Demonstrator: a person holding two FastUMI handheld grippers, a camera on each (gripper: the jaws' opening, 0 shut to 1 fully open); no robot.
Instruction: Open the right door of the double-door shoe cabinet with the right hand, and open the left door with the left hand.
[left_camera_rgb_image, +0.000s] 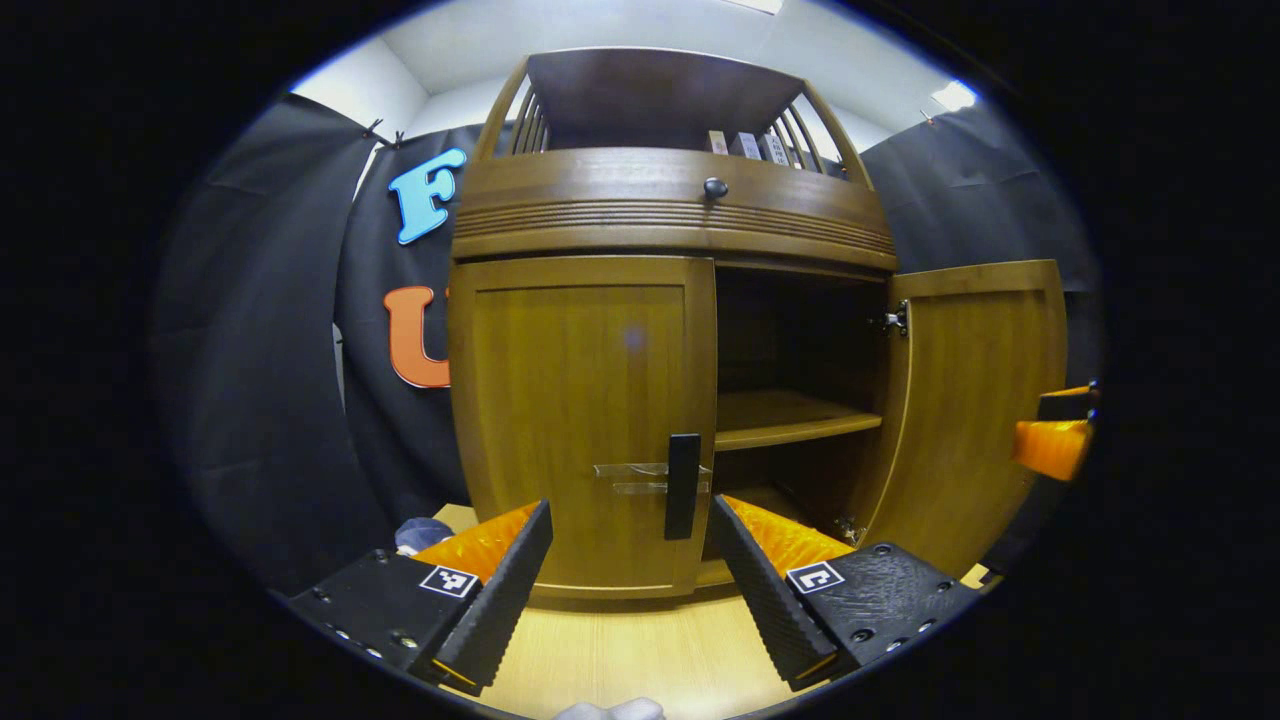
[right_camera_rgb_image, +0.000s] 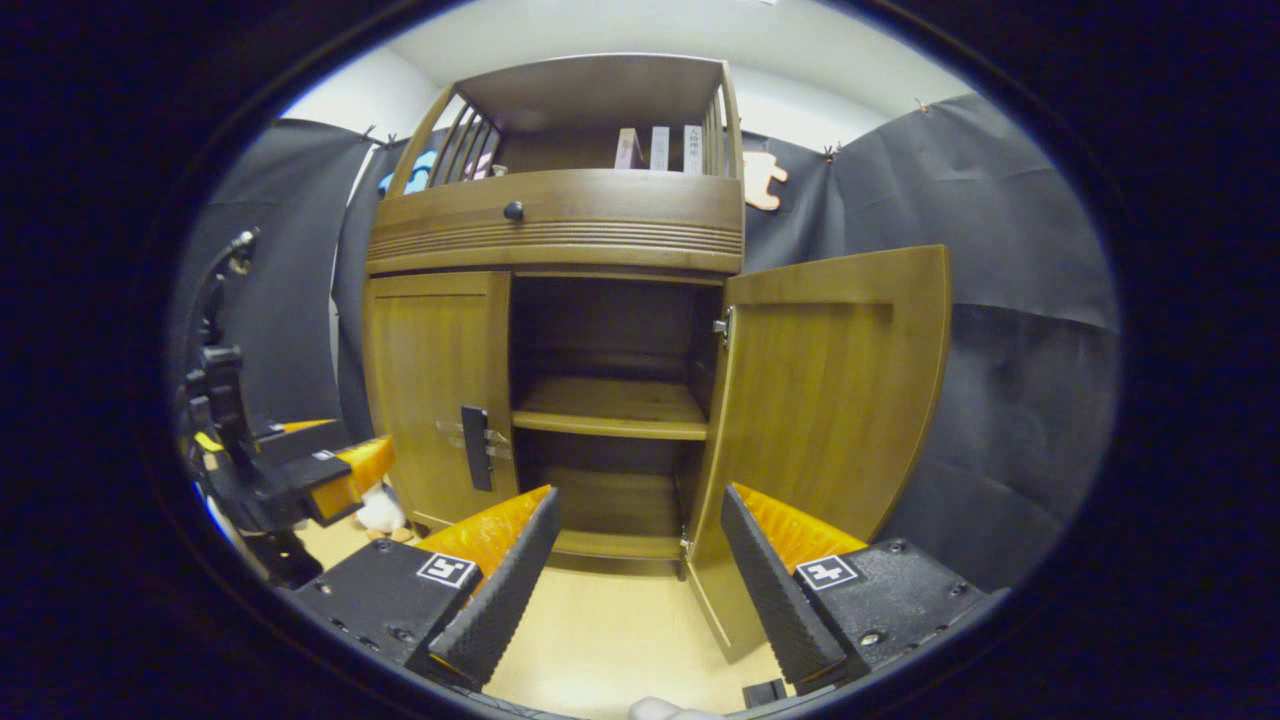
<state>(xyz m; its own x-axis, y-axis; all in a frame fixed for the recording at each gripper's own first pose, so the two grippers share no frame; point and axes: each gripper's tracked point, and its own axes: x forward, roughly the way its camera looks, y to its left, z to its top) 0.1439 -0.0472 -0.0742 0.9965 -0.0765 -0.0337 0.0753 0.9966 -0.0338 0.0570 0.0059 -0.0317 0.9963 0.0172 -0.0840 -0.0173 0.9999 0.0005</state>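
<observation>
The wooden shoe cabinet (left_camera_rgb_image: 660, 200) (right_camera_rgb_image: 560, 225) stands against the booth wall. Its right door (left_camera_rgb_image: 975, 400) (right_camera_rgb_image: 830, 390) is swung wide open, baring two inner shelves (right_camera_rgb_image: 610, 410). The left door (left_camera_rgb_image: 580, 420) (right_camera_rgb_image: 435, 390) is closed, with a dark vertical handle (left_camera_rgb_image: 683, 486) (right_camera_rgb_image: 475, 447) at its inner edge. My left gripper (left_camera_rgb_image: 630, 585) is open, a short way in front of that handle, touching nothing. My right gripper (right_camera_rgb_image: 635, 585) is open too, its fingers on either side of the open door's lower edge without contact. In the right gripper view the left gripper (right_camera_rgb_image: 300, 480) appears at far left.
A drawer with a round dark knob (left_camera_rgb_image: 715, 187) (right_camera_rgb_image: 513, 211) runs above the doors. Books (right_camera_rgb_image: 660, 148) stand on the railed top shelf. The floor (left_camera_rgb_image: 640, 650) is light wood. Black cloth hangs behind and on both sides. A small white thing (right_camera_rgb_image: 380, 512) lies on the floor left of the cabinet.
</observation>
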